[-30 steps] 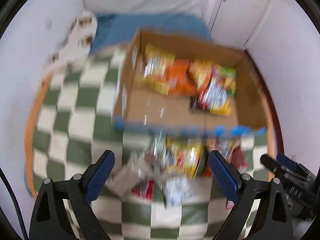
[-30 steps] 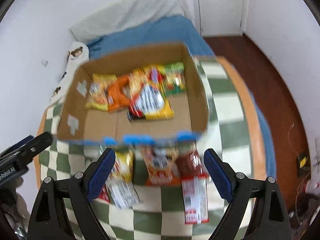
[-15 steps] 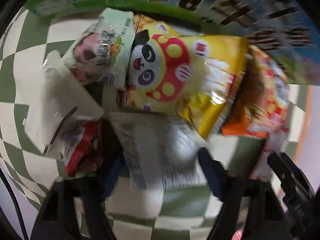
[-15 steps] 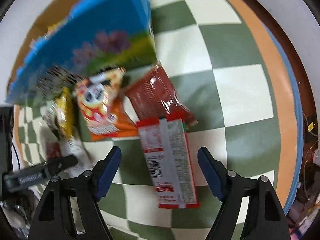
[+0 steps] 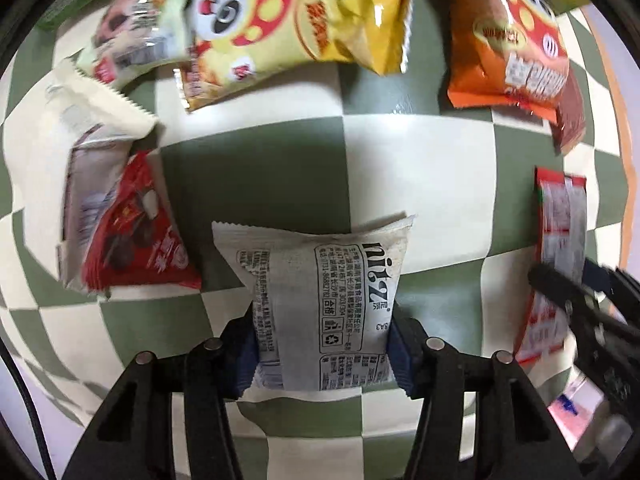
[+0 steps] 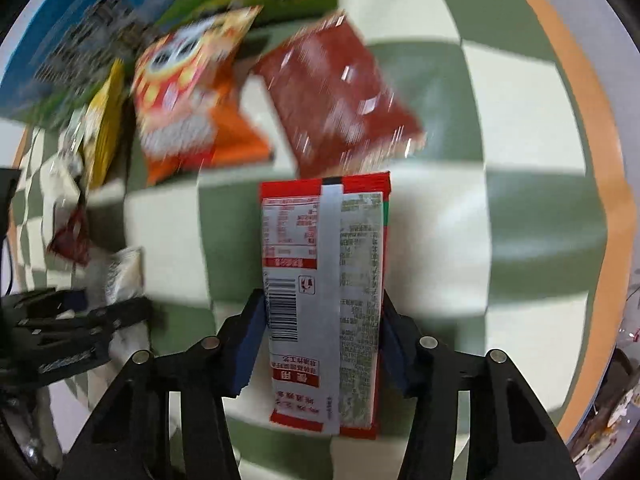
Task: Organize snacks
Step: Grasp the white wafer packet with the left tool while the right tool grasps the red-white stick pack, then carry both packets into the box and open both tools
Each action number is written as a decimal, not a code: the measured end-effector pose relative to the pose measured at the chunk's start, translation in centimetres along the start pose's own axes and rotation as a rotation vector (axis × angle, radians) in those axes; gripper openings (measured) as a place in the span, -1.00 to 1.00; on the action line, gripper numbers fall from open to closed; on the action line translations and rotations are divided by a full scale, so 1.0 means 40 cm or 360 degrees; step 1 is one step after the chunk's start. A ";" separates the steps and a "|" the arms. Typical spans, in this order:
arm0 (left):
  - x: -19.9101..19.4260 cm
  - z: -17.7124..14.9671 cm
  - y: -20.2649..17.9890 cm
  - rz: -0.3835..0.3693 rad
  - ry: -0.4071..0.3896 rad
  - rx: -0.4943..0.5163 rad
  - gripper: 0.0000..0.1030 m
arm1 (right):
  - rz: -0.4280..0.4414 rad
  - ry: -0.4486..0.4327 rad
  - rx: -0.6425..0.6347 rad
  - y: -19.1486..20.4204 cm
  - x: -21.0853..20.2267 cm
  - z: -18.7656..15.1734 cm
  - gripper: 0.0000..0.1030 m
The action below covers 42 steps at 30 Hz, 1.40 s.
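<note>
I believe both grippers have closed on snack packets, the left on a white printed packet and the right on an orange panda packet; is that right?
Not quite. The right gripper is closed on the long red-and-white packet with a barcode, as the right wrist view shows; the orange panda packet lies loose on the checkered tablecloth. The left gripper is indeed closed on the white printed packet.

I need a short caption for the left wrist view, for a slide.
Left gripper shut on a white snack packet above the checkered tablecloth, other snack bags around it.
</note>
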<state>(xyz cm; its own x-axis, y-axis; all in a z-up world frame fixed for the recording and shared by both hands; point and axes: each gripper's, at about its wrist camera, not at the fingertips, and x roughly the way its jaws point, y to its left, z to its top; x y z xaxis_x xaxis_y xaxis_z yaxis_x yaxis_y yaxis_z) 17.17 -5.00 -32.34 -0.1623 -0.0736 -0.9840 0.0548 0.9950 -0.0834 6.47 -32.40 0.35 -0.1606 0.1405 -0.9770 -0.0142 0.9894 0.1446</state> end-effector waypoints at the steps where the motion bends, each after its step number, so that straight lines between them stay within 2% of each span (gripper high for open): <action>1: 0.008 0.001 -0.006 -0.0002 -0.0006 0.0008 0.08 | 0.0023 0.0014 0.0020 0.000 0.002 -0.019 0.05; 6: 0.018 0.003 -0.015 -0.0022 -0.0027 -0.0023 0.12 | 0.0030 0.0039 0.0122 -0.008 0.035 -0.046 0.19; 9: 0.012 -0.012 -0.005 -0.0011 -0.0049 -0.0035 -0.03 | 0.0011 0.0033 0.0196 -0.012 0.049 -0.050 0.24; 11: 0.006 -0.027 0.011 -0.0017 -0.0058 -0.0043 -0.07 | -0.0050 0.0005 0.0172 0.000 0.050 -0.054 0.21; 15: -0.024 -0.039 0.016 -0.0029 -0.0076 -0.0036 -0.13 | -0.0142 -0.0059 0.0121 0.037 0.048 -0.080 -0.01; 21: -0.129 -0.042 0.024 -0.0125 -0.0149 -0.0016 -0.13 | 0.0022 -0.0105 0.0215 0.024 -0.018 -0.121 -0.07; 28: -0.363 -0.021 0.056 -0.0352 -0.0345 -0.0048 -0.14 | 0.0278 -0.0256 0.0210 0.070 -0.178 -0.091 -0.07; 31: -0.474 0.034 0.085 -0.0408 -0.0464 -0.0039 -0.13 | 0.0376 -0.0364 0.0148 0.103 -0.287 -0.011 -0.07; 32: -0.519 0.056 0.094 -0.0423 -0.0511 -0.0045 -0.13 | 0.0397 -0.0392 0.0129 0.113 -0.321 0.042 -0.07; 35: -0.597 0.116 0.103 -0.0398 -0.0594 -0.0066 -0.13 | 0.0447 -0.0496 0.0053 0.168 -0.418 0.132 -0.07; 37: -0.632 0.170 0.113 -0.0347 -0.0625 -0.0086 -0.13 | 0.0407 -0.0554 0.0004 0.196 -0.452 0.208 -0.07; 40: -0.646 0.287 0.154 -0.0286 -0.0599 -0.0146 -0.13 | 0.0296 -0.0623 -0.0038 0.205 -0.492 0.348 -0.07; 42: -0.609 0.354 0.170 -0.0216 -0.0546 -0.0164 -0.13 | 0.0230 -0.0634 -0.0041 0.208 -0.500 0.418 -0.07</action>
<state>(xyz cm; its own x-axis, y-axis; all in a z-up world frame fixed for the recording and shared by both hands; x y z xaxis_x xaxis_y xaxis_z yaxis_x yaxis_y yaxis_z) 35.47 2.61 -11.17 0.1792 -0.2062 -0.9620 -0.0467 0.9749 -0.2177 26.08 -26.36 18.47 0.2310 0.2860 -0.9300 -0.0453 0.9579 0.2834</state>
